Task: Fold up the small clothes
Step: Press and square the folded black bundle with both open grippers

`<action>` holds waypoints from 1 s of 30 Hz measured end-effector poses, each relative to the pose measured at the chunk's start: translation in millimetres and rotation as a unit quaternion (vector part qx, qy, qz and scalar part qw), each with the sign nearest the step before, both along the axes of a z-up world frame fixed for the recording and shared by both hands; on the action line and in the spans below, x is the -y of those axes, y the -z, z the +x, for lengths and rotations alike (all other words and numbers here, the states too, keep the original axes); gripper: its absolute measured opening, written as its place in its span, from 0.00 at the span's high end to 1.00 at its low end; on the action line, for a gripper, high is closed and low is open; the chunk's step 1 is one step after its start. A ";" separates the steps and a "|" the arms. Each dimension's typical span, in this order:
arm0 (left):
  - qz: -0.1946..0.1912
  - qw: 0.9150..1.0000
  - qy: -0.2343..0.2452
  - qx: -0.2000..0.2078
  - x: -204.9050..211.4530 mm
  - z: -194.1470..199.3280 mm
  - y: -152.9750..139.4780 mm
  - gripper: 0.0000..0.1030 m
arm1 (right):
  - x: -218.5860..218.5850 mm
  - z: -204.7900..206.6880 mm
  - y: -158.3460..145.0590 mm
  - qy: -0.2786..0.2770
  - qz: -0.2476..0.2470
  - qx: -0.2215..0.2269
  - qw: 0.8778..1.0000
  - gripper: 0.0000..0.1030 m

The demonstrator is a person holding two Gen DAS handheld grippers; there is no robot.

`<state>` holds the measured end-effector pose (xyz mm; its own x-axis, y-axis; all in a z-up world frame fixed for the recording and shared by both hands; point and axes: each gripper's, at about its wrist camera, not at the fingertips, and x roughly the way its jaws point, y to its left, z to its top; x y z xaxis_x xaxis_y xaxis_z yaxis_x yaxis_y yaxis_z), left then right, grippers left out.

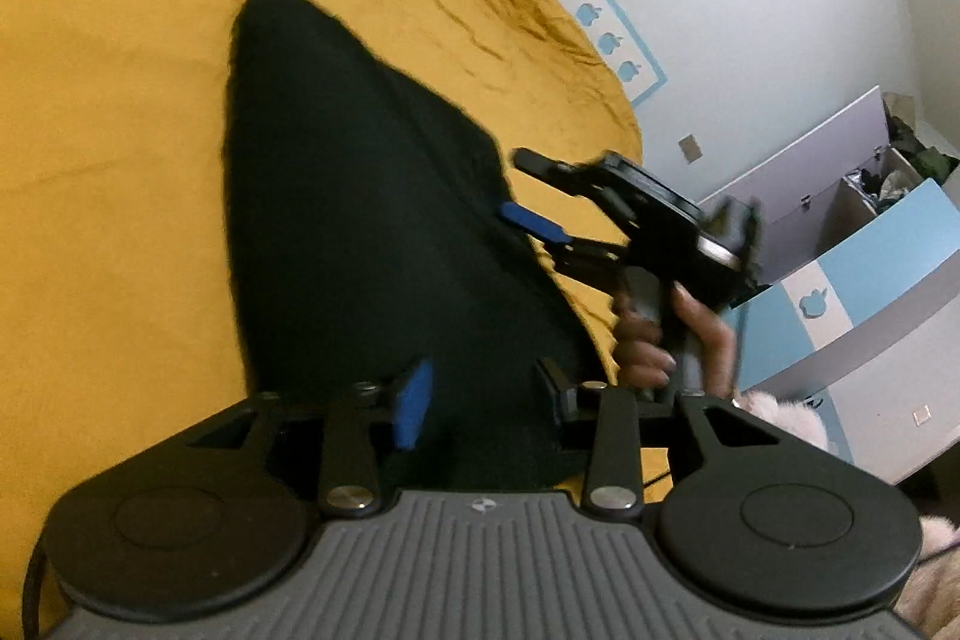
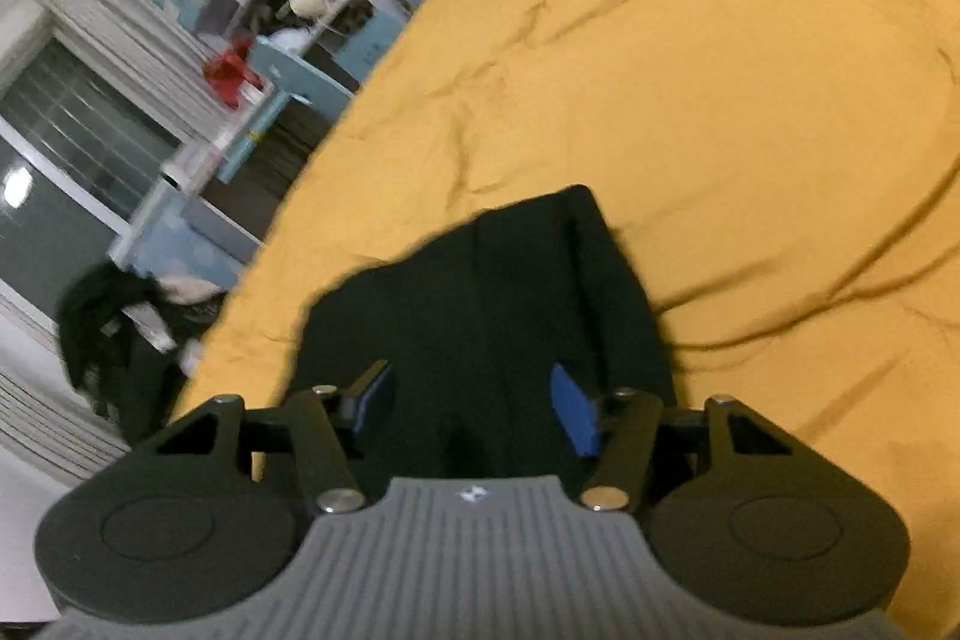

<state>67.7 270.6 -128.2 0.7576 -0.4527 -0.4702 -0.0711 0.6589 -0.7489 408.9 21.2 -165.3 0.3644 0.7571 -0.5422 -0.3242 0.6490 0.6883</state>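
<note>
Both the left gripper (image 1: 483, 394) and right gripper (image 2: 474, 400) stand apart over the black garment (image 1: 360, 220), lower centre; unpinned, its fold may slide on the yellow bedspread (image 1: 108, 160).

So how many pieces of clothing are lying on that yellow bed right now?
1. A single dark garment lies on the yellow bedspread, directly in front of both grippers. More dark clothes seem piled beside the bed, off the bedspread; others could be out of view.

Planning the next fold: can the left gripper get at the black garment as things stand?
Probably yes: the black garment lies flat on the yellow bedspread, just ahead of the open left gripper, with nothing between.
</note>
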 end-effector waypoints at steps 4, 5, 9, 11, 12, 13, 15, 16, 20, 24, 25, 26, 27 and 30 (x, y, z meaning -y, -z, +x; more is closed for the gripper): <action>0.005 1.000 -0.016 0.002 13.1 -20.1 -7.0 0.50 | 27.1 -54.3 -38.5 -0.019 0.029 0.055 0.998 0.39; 0.006 1.000 -0.017 -0.002 14.9 -22.2 -5.8 0.50 | 36.1 -74.3 -45.5 -0.027 0.025 0.070 0.997 0.37; 0.031 0.999 -0.021 -0.040 23.5 -24.2 10.1 0.49 | 51.8 -130.6 -39.0 -0.044 -0.029 0.091 0.995 0.37; 0.059 0.997 -0.019 -0.034 27.8 -27.2 13.3 0.49 | 55.0 -139.5 -21.3 -0.046 -0.054 0.074 0.995 0.37; 0.072 0.997 -0.019 -0.031 30.7 -27.6 13.6 0.49 | 57.2 -142.2 -12.4 -0.040 -0.067 0.068 0.995 0.37; 0.082 0.996 -0.020 -0.030 33.4 -28.1 13.3 0.49 | 59.6 -144.3 -3.1 -0.037 -0.076 0.068 0.994 0.38; 0.100 0.994 -0.020 -0.031 38.4 -28.4 10.7 0.49 | 62.7 -149.2 9.4 -0.035 -0.077 0.081 0.993 0.38; 0.107 0.993 -0.022 -0.035 41.0 -28.4 7.5 0.49 | 61.9 -150.8 11.8 -0.037 -0.079 0.087 0.992 0.38; 0.125 0.989 -0.043 -0.060 54.3 -33.5 -12.6 0.49 | 62.2 -154.4 0.0 -0.024 -0.086 0.081 0.993 0.36; 0.174 0.979 -0.062 -0.084 73.3 -38.3 -34.3 0.47 | 66.3 -177.4 -32.5 -0.015 -0.096 0.102 0.990 0.28; 0.177 0.978 -0.063 -0.085 77.3 -41.3 -37.5 0.44 | 66.2 -181.0 -43.4 -0.016 -0.103 0.111 0.988 0.28; 0.176 0.978 -0.065 -0.086 80.8 -43.8 -41.1 0.43 | 66.8 -188.5 -51.6 -0.016 -0.110 0.122 0.986 0.28; 0.175 0.979 -0.066 -0.085 85.1 -47.7 -45.6 0.43 | 67.0 -196.4 -59.9 -0.017 -0.116 0.132 0.984 0.28; 0.181 0.978 -0.070 -0.078 96.8 -58.3 -56.4 0.41 | 67.3 -220.7 -82.5 -0.015 -0.137 0.169 0.976 0.25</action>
